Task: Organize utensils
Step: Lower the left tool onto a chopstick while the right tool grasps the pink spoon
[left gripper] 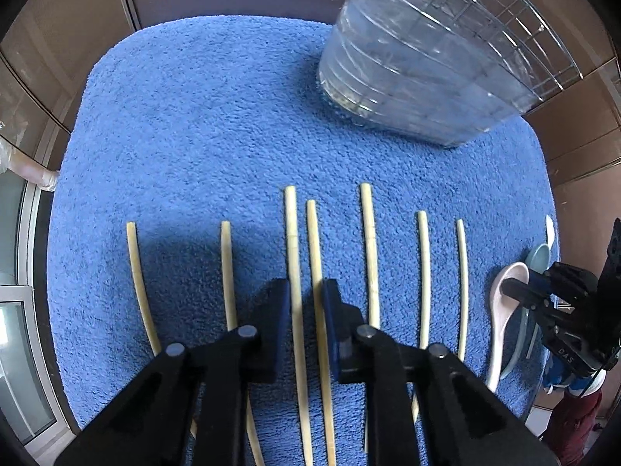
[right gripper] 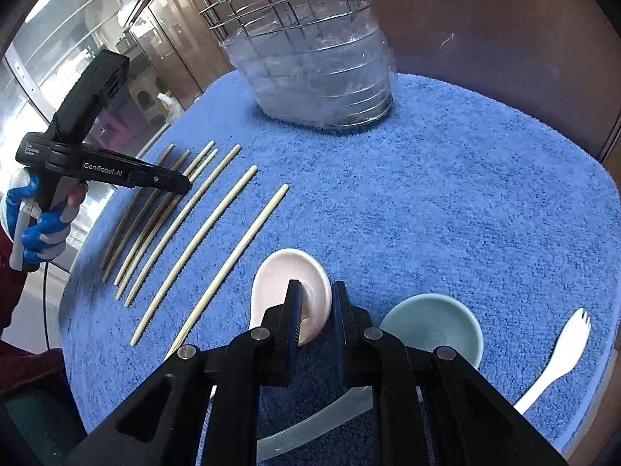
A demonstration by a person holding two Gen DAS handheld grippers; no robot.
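Several pale chopsticks lie side by side on the blue towel [left gripper: 194, 116]. My left gripper [left gripper: 306, 291] points down over the middle pair of chopsticks [left gripper: 293, 240]. Its pads sit at the outer sides of the pair, and a narrow strip of towel shows between the two sticks. My right gripper [right gripper: 316, 295] is shut on the right rim of the pink spoon [right gripper: 279, 275], one finger inside the bowl and one outside. Right of it lie a pale green spoon [right gripper: 434, 322] and a white spork [right gripper: 562, 353].
A wire basket with a clear plastic liner [right gripper: 318, 77] stands at the far side of the towel. A gloved hand [right gripper: 42, 225] holds the left gripper above the chopsticks at the left. Brown cabinet fronts and glass panels surround the table.
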